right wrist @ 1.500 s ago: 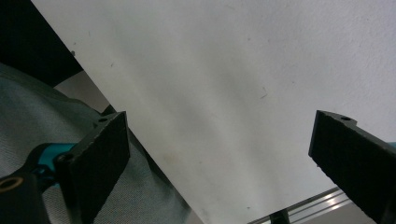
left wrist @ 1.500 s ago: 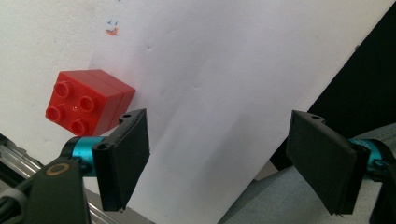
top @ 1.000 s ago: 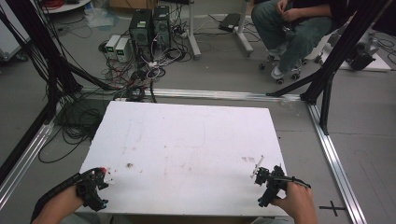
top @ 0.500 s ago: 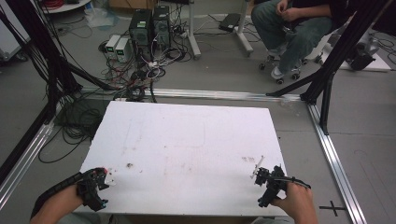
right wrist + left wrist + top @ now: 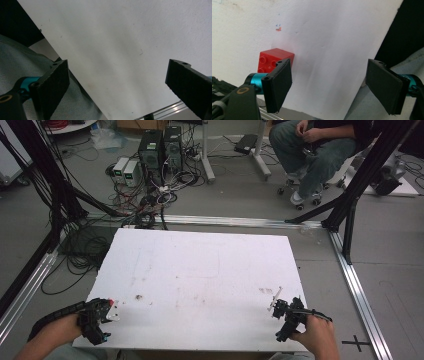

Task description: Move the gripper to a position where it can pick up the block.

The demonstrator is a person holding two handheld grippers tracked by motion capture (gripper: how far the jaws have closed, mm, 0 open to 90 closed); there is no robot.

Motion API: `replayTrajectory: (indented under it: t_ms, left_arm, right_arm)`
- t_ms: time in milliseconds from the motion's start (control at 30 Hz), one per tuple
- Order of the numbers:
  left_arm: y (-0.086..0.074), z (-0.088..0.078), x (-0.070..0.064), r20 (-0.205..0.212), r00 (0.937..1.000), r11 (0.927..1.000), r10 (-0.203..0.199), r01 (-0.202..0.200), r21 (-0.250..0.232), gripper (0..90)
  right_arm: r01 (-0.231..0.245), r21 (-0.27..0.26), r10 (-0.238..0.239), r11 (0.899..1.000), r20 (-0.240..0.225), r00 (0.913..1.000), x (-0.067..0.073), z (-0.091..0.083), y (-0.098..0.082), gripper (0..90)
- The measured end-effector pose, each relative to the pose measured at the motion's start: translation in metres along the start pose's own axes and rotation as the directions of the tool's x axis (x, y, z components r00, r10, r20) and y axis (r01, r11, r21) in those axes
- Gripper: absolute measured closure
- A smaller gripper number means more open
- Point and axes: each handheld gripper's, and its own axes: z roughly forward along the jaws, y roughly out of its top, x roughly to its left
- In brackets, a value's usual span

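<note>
Claws spread wide, empty, over white table (image 5: 200,270).
Red brick (image 5: 275,60) just beyond left claw (image 5: 332,92), touching one jaw's far side; right claw (image 5: 122,87) at near right.

Your white bench (image 5: 200,285), scuffed and faintly stained, one red brick (image 5: 274,59) lying near its left front corner

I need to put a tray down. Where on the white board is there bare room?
The white board is bare across its middle and far side. Only the near corners are taken: the left gripper with a red brick, and the right gripper.
</note>
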Motion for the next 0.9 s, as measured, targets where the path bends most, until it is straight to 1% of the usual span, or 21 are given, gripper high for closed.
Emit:
replayTrajectory:
  t_ms: [33,67,100,167,200,233,300,400,433,533,600,633,700,733,767,800,833,900]
  left_arm:
    - [-0.001,-0.002,0.002,-0.002,0.9996,0.9996,0.028,-0.028,0.004,21.8]
    - [-0.001,-0.002,0.002,-0.002,0.9996,0.9996,0.028,-0.028,0.004,21.9]
    - [-0.003,-0.004,0.003,0.005,0.9989,0.9989,0.048,-0.048,0.002,21.8]
    - [-0.006,-0.006,0.005,0.02,0.9958,0.996,0.089,-0.089,-0.007,21.8]
    - [-0.006,-0.006,0.005,0.02,0.9958,0.996,0.089,-0.089,-0.007,21.8]
    - [-0.008,-0.007,0.006,0.024,0.9906,0.9909,0.135,-0.135,-0.006,21.8]
    - [-0.009,-0.008,0.009,0.017,0.9867,0.9868,0.162,-0.162,0.002,21.8]
    - [-0.011,-0.011,0.014,0.01,0.9841,0.9842,0.177,-0.177,-0.001,21.8]
    - [-0.011,-0.011,0.016,0.007,0.9815,0.9815,0.192,-0.191,-0.002,21.8]
    - [-0.01,-0.013,0.022,0.006,0.9777,0.9778,0.21,-0.21,-0.004,21.8]
    - [-0.01,-0.015,0.026,0.008,0.9725,0.9725,0.233,-0.233,0.006,21.8]
    - [-0.009,-0.016,0.028,0.002,0.9709,0.9708,0.24,-0.24,0.008,21.8]
    - [-0.009,-0.017,0.033,0.0,0.9701,0.9701,0.243,-0.243,0.006,21.8]
    - [-0.009,-0.017,0.033,0.0,0.9701,0.9701,0.243,-0.243,0.006,21.8]
    - [-0.008,-0.018,0.038,-0.001,0.9681,0.9681,0.25,-0.25,0.007,21.8]
    - [-0.008,-0.018,0.04,0.004,0.9673,0.9673,0.254,-0.254,0.006,21.8]
    - [-0.008,-0.018,0.043,0.0,0.9653,0.9653,0.261,-0.261,0.005,21.8]
    - [-0.008,-0.018,0.046,0.005,0.9664,0.9664,0.257,-0.257,0.009,21.8]
  right_arm:
    - [-0.003,0.001,0.003,1.0,-0.001,1.0,0.0,0.0,0.0,4.9]
    - [-0.003,0.001,0.003,1.0,-0.001,1.0,0.0,0.0,0.0,4.9]
    - [0.007,0.003,-0.007,1.0,-0.004,1.0,0.0,0.001,0.001,4.9]
    - [0.003,0.002,-0.003,1.0,-0.004,1.0,0.0,0.001,0.001,4.8]
    - [0.003,0.002,-0.003,1.0,-0.004,1.0,0.0,0.001,0.001,4.8]
    - [0.0,0.004,0.0,1.0,-0.005,1.0,0.0,0.0,0.001,4.8]
    - [0.006,0.001,-0.006,1.0,-0.004,1.0,0.0,0.001,0.001,4.8]
    - [-0.003,0.005,0.003,1.0,-0.006,1.0,0.0,0.002,0.0,4.8]
    - [-0.004,0.005,0.004,1.0,-0.007,1.0,0.0,0.002,0.0,4.9]
    - [-0.003,0.006,0.003,1.0,-0.008,1.0,0.0,0.002,0.0,4.8]
    - [-0.001,0.002,0.001,1.0,-0.003,1.0,0.0,0.002,0.001,4.9]
    - [-0.003,0.001,0.003,1.0,-0.005,1.0,0.0,0.002,0.001,4.8]
    - [-0.002,0.002,0.002,1.0,-0.004,1.0,0.0,0.002,0.001,4.8]
    - [-0.002,0.002,0.002,1.0,-0.004,1.0,0.0,0.002,0.001,4.8]
    - [0.002,0.003,-0.002,1.0,-0.005,1.0,-0.001,0.003,0.0,4.8]
    - [0.0,0.004,0.0,1.0,-0.005,1.0,-0.001,0.003,0.0,4.8]
    - [0.001,0.004,-0.001,1.0,-0.004,1.0,-0.001,0.003,0.0,4.9]
    - [-0.004,0.002,0.004,1.0,-0.006,1.0,-0.001,0.002,0.0,4.8]
